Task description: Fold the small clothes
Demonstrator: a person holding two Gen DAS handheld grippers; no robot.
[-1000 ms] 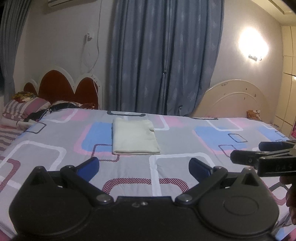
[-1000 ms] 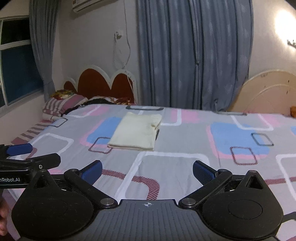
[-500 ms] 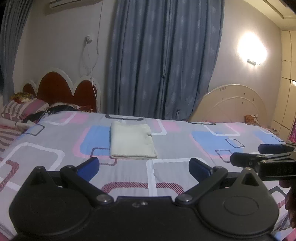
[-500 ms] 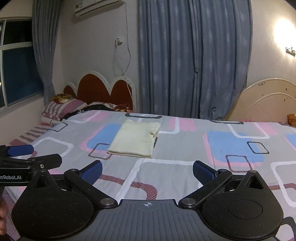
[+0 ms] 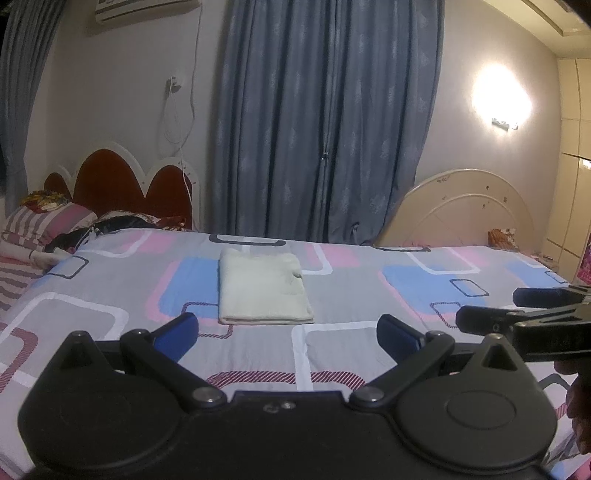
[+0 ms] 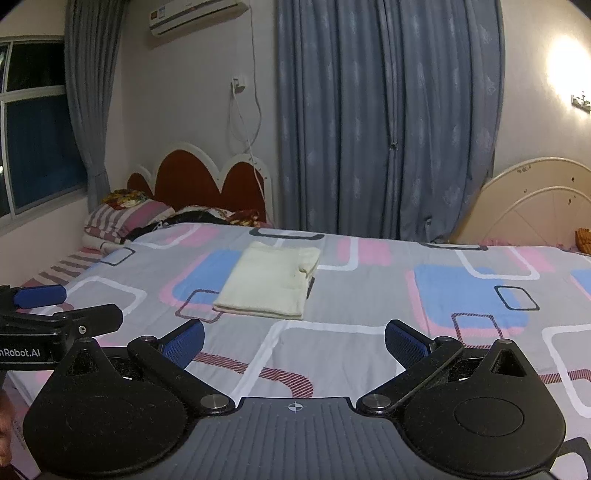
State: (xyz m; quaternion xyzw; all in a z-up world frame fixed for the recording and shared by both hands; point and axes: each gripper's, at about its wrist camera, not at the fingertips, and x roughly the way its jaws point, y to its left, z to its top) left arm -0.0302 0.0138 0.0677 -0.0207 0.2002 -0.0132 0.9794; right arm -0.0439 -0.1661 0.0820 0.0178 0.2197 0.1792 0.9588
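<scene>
On bed (image 5: 332, 354): folded cloth (image 5: 263, 291) | both hand-held grippers (image 5: 287, 334) (image 6: 294, 341) spread apart, holding nothing

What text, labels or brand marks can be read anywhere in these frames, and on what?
"nRobot.AI", cut off at the frame's left edge: on the left claw body, right wrist view.
Sticker on the air conditioner: too small to read.
Embossed marks on the right claw: blurred, unreadable.

Cream garment (image 5: 263, 288) (image 6: 270, 283), neatly folded into a flat rectangle, mid-bed.
</scene>
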